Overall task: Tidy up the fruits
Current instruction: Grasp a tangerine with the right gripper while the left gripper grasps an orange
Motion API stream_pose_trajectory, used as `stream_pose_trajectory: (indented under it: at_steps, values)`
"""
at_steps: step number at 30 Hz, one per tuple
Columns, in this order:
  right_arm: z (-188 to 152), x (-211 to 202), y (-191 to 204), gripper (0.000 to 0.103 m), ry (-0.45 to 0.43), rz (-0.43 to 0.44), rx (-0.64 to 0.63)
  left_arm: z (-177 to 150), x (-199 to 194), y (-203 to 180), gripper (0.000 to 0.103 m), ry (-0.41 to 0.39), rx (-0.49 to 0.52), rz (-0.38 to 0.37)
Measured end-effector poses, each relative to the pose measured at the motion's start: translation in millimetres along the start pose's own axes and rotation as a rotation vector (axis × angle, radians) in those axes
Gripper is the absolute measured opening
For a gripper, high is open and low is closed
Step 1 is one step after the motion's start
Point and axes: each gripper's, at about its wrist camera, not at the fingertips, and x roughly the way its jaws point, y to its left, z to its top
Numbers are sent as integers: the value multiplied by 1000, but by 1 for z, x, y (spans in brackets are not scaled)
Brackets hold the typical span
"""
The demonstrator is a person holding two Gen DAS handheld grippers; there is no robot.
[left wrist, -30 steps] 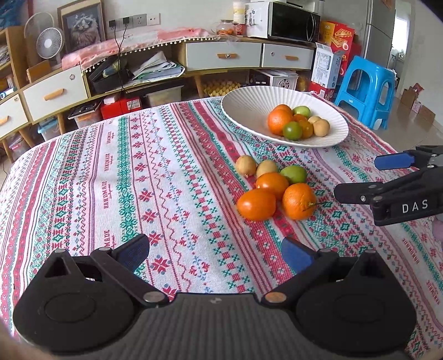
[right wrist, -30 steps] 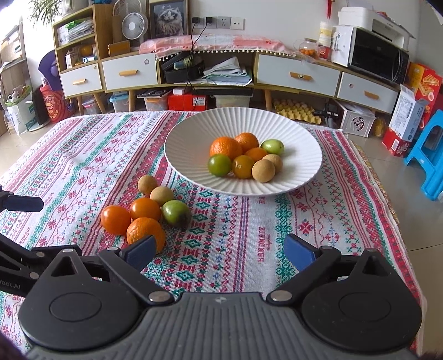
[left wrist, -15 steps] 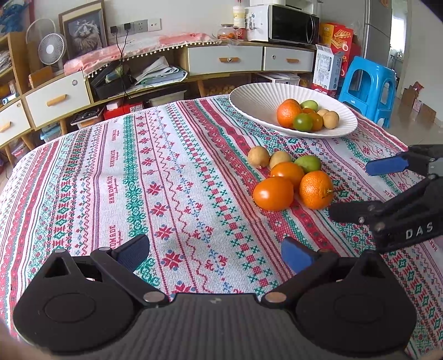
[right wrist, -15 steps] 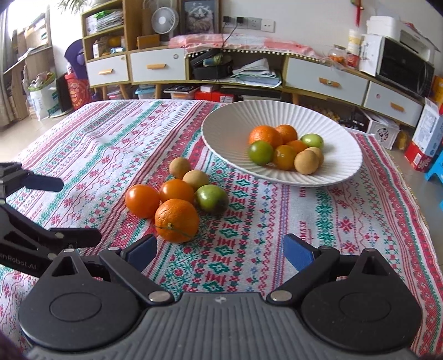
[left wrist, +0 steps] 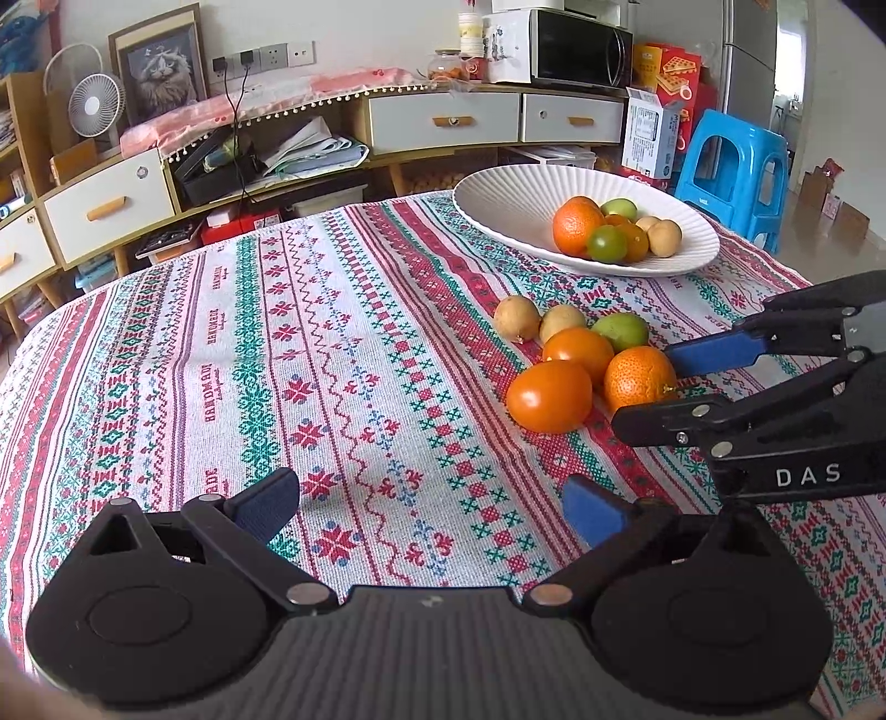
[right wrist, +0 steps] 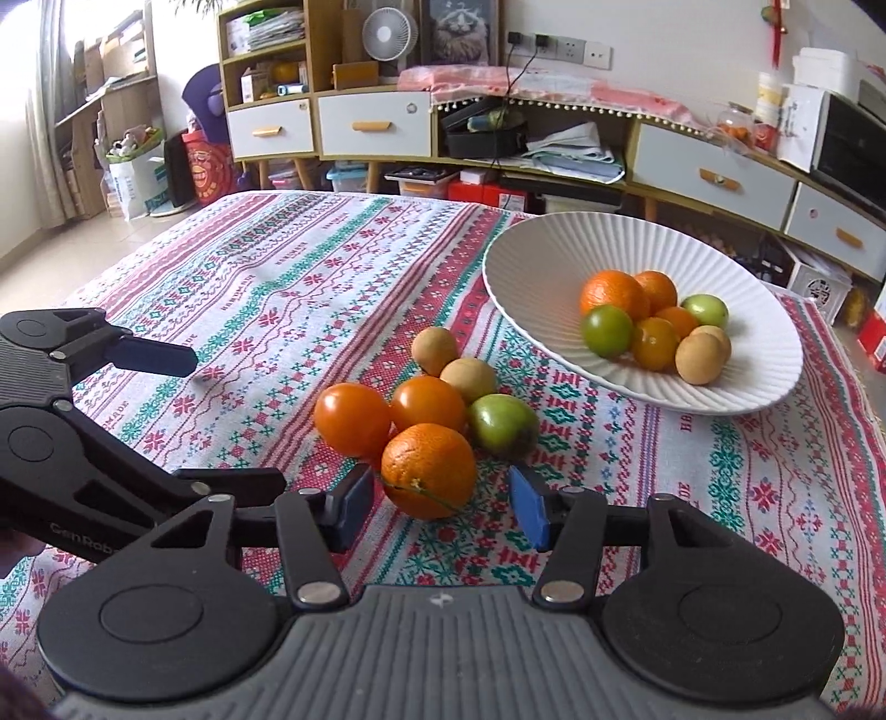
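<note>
A rough orange (right wrist: pixel 429 469) (left wrist: pixel 639 378) lies nearest of several loose fruits on the patterned cloth, with two smooth orange fruits (right wrist: pixel 353 418), a green fruit (right wrist: pixel 501 422) and two tan fruits (right wrist: pixel 434 349) behind it. My right gripper (right wrist: pixel 440 504) is open, its blue pads on either side of the orange with small gaps. It also shows in the left wrist view (left wrist: pixel 664 387). My left gripper (left wrist: pixel 429 507) is open and empty over bare cloth, left of the pile. A white ribbed bowl (right wrist: pixel 531 266) (left wrist: pixel 498 194) holds several fruits.
The tablecloth (left wrist: pixel 277 360) covers the whole table. Low cabinets with drawers (right wrist: pixel 376 124), a microwave (left wrist: pixel 570 52) and a blue stool (left wrist: pixel 736 166) stand beyond the far edge. The left gripper's body (right wrist: pixel 83 443) sits close to the right gripper's left finger.
My right gripper moved forward and left up to the rough orange and its jaws narrowed around it. My left gripper drifted slightly and stayed open.
</note>
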Motion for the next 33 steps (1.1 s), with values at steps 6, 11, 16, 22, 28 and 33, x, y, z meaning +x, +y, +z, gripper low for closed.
stream_pose_trajectory:
  at_steps: [6, 11, 16, 22, 28, 33]
  values:
    - [3, 0, -1, 33, 11, 9, -7, 3, 1, -5, 103, -17, -1, -20]
    - [5, -6, -10, 33, -5, -21, 14, 9, 5, -12, 103, -20, -17, -48]
    - [5, -10, -22, 33, -13, -47, 40, 16, 10, -16, 94, -12, -69, -76]
    - [2, -11, -29, 33, -6, -64, 46, 23, 13, -27, 86, -13, -78, -86]
    - [2, -12, -30, 33, -8, -65, 41, 26, 16, -30, 81, -12, -95, -67]
    - [1, -13, -32, 33, -6, -66, 37, 28, 17, -30, 70, -13, -107, -45]
